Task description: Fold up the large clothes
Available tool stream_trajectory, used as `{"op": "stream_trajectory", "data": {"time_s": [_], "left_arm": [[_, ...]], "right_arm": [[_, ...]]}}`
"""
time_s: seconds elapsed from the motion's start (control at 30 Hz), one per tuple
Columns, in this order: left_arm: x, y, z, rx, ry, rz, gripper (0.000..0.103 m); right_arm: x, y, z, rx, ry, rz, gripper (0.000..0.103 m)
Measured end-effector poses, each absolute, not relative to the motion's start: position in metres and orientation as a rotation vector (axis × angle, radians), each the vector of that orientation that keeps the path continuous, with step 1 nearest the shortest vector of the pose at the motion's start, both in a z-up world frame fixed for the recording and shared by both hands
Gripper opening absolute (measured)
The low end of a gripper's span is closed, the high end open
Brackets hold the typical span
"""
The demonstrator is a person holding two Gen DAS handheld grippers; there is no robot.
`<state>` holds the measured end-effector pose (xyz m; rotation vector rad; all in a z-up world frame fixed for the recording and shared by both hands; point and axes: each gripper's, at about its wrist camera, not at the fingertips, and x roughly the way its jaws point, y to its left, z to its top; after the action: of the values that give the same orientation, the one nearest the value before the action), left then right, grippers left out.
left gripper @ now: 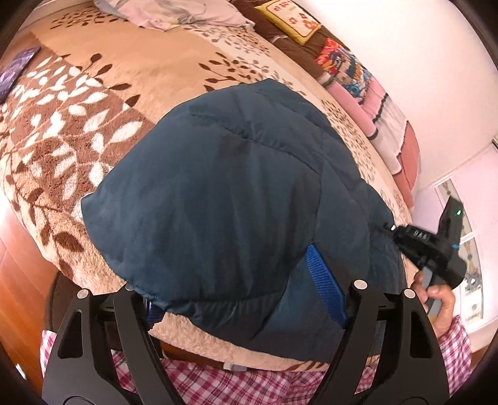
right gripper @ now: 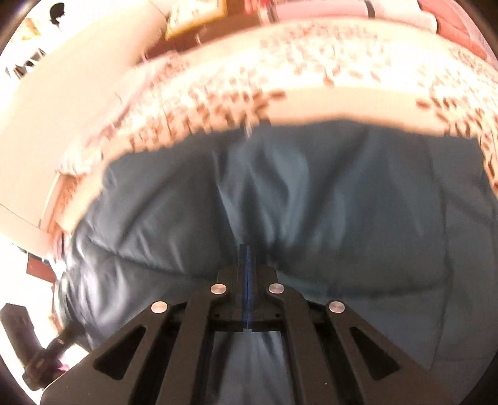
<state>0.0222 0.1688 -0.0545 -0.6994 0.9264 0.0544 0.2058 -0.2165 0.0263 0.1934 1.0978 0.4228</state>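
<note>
A dark teal quilted jacket (left gripper: 224, 187) lies folded in a bulky mound on the bed near its front edge. My left gripper (left gripper: 224, 274) is open wide. Its blue pads (left gripper: 326, 280) stand on either side of the jacket's near hem without pressing it. In the left wrist view my right gripper (left gripper: 396, 232), held by a hand (left gripper: 435, 296), meets the jacket's right edge. In the blurred right wrist view the right gripper (right gripper: 247, 249) is shut. Its pads are together at the jacket (right gripper: 311, 202), and creases in the fabric run toward the tip.
A beige and brown leaf-patterned blanket (left gripper: 93, 131) covers the bed. Pillows (left gripper: 174, 12), a yellow cushion (left gripper: 292, 18) and stacked folded bedding (left gripper: 382, 124) line the far side by the wall. A dark flat device (left gripper: 18, 71) lies at far left. The person's checked shirt (left gripper: 218, 383) is below.
</note>
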Motion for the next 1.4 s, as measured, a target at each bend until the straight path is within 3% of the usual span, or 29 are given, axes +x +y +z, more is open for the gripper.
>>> {"op": "stream_trajectory", "data": {"time_s": [0.4,0.43,0.5,0.6,0.7,0.93,1.2,1.4], "left_arm": [[0.029,0.175,-0.063,-0.735,0.902,0.054,0.080],[0.029,0.176,-0.065,-0.750,0.893,0.051,0.077],[0.030,0.178,-0.066,-0.773,0.874,0.045,0.055],[0.027,0.176,-0.060,-0.740,0.842,0.032,0.030],[0.023,0.166,-0.048,-0.656,0.814,0.035,0.021],[0.015,0.154,-0.031,-0.498,0.768,0.027,0.019],[0.005,0.135,0.002,-0.338,0.683,-0.012,0.018],[0.003,0.132,0.010,-0.307,0.676,-0.019,0.018]], "right_arm": [[0.265,-0.181,-0.025,0.062,1.200,0.347,0.000],[0.264,-0.181,-0.026,0.058,1.202,0.342,0.000],[0.264,-0.183,-0.027,0.067,1.204,0.341,0.000],[0.263,-0.187,-0.028,0.093,1.204,0.346,0.000],[0.265,-0.193,-0.024,0.156,1.229,0.338,0.000],[0.267,-0.201,0.011,0.232,1.147,0.356,0.001],[0.291,-0.180,-0.015,0.045,1.247,0.254,0.000],[0.207,-0.218,0.042,0.175,1.102,0.447,0.000]]}}
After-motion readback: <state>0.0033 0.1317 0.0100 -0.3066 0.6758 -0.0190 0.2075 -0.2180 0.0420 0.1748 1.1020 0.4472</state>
